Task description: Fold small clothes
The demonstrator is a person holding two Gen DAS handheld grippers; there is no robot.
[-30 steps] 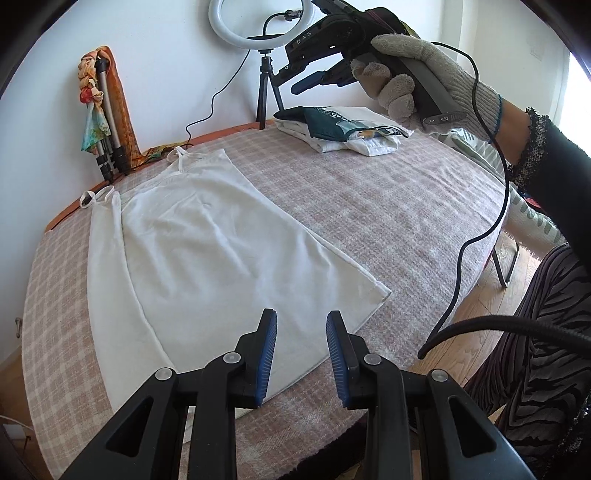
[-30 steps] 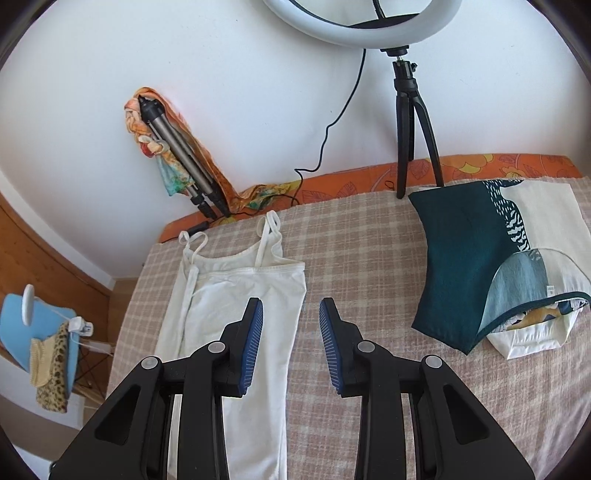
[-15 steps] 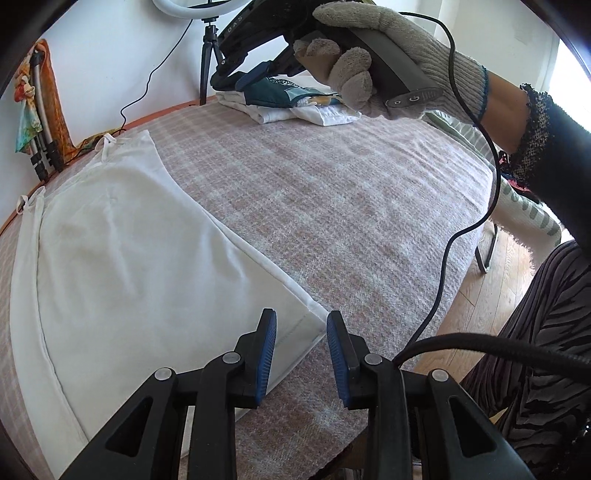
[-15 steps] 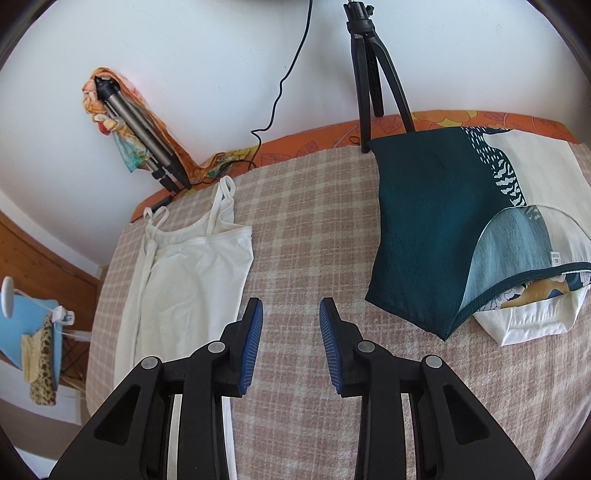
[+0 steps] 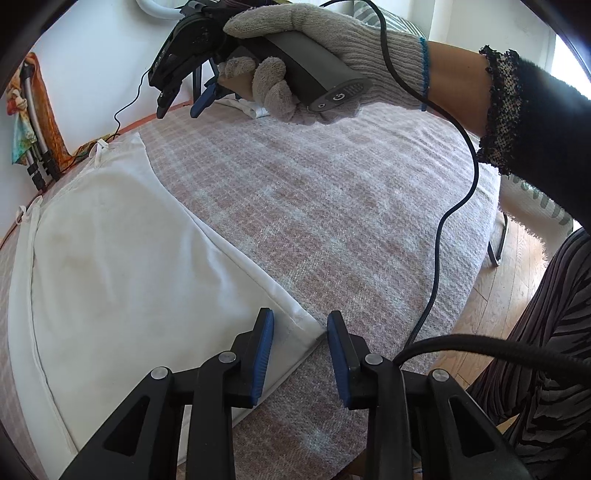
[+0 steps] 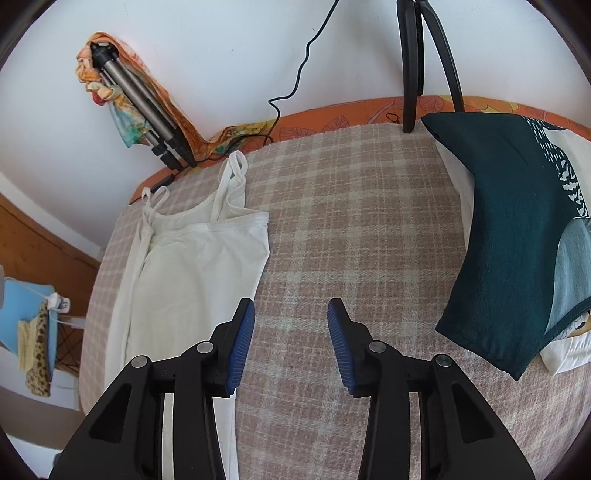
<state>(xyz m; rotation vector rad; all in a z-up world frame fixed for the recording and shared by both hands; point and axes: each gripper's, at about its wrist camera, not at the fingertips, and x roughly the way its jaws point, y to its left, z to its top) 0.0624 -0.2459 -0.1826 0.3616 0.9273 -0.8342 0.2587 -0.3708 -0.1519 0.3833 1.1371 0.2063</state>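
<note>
White strappy top spread flat on the checked table cover

The thin white cotton camisole (image 5: 122,258) lies smooth on the pink-and-cream plaid table (image 5: 332,206), straps toward the wall. The left hand-held gripper (image 5: 300,328) tilts down, jaws apart astride its hem corner, not pinching. The right hand-held gripper (image 6: 291,314), in a grey knitted glove (image 5: 325,44), has just been opening, nothing between.

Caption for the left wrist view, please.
Left gripper, jaws open, straddles the white camisole's hem corner on the checked blanket; gloved hand holds the right gripper above.

Ring light (image 5: 155,9) mostly beyond the top edge, folded pile (image 5: 255,109) behind the gloved hand (image 5: 314,55).
</note>
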